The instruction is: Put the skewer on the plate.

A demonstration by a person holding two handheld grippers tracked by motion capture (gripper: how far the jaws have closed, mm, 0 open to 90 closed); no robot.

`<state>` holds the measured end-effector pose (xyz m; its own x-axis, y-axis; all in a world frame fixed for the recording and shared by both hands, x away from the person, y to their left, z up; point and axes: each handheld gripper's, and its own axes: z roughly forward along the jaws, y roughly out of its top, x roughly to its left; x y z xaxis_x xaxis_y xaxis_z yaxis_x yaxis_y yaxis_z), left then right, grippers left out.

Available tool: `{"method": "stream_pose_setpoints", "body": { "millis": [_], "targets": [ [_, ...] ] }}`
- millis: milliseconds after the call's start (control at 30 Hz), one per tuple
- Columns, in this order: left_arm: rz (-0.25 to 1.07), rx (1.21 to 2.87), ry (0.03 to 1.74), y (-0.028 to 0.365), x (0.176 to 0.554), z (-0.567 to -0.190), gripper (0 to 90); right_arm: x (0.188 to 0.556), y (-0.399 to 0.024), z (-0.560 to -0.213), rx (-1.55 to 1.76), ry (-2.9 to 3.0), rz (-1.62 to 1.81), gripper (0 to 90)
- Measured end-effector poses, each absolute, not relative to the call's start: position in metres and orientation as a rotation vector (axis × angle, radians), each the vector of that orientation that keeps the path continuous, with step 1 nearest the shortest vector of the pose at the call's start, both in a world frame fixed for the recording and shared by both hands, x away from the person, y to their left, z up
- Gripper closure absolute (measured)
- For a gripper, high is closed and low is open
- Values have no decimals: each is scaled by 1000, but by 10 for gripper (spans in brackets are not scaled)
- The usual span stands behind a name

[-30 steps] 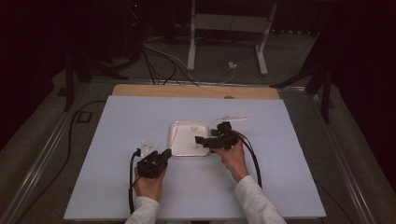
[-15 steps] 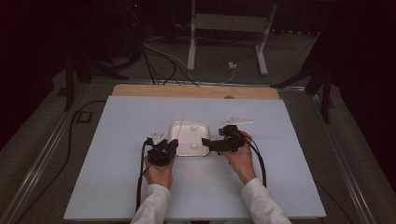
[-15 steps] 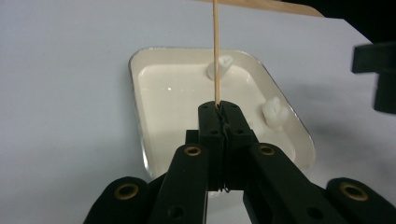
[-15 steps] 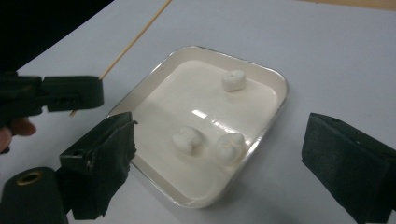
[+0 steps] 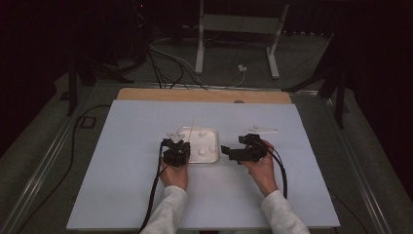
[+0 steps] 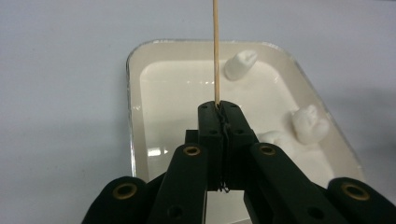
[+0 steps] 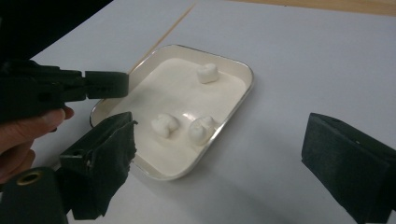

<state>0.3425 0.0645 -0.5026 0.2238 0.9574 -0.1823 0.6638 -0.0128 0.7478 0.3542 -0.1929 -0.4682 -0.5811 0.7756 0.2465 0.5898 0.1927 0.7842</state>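
A shallow white tray [image 5: 210,157] sits mid-table and holds three white marshmallows, two close together [image 7: 164,125] [image 7: 201,129] and one apart [image 7: 207,73]. At the tray's left edge my left gripper [image 5: 176,145] is shut on a thin wooden skewer [image 6: 216,51]. The skewer sticks out past the jaws over the tray, toward the far marshmallow [image 6: 240,64]. My right gripper [image 5: 228,152] is just right of the tray, pointing at it. Its jaws stand wide open with nothing between the pads [image 7: 112,154]. In its view, the left gripper [image 7: 107,84] and skewer [image 7: 161,39] are at the upper left.
A small white object [image 5: 260,130] lies on the pale blue tabletop [image 5: 122,190] behind the right gripper. A wooden strip [image 5: 204,95] runs along the table's far edge. Cables trail from both grippers toward the front edge.
The left hand has moved forward from the front of the table to the tray's left edge, carrying the skewer. The right hand has drifted right, off the tray.
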Motion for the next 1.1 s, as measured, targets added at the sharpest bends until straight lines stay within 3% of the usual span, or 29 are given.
{"method": "stream_pose_setpoints", "body": {
  "millis": [400,500,667,800,1100],
  "targets": [
    [508,1792,1591,62,343,-521,865,349,-205,-468,1314,2241,1352,95],
    [490,1787,1579,61,343,-521,746,349,-206,-469,1315,2239,1358,95],
    [427,1758,1543,67,342,-517,465,346,-212,-472,1328,2235,1364,94],
    [446,1713,1466,80,335,-504,308,344,-218,-474,1331,2223,1371,89],
    [528,1681,1277,125,308,-471,88,333,-235,-470,1286,2186,1385,35]
  ]
}}
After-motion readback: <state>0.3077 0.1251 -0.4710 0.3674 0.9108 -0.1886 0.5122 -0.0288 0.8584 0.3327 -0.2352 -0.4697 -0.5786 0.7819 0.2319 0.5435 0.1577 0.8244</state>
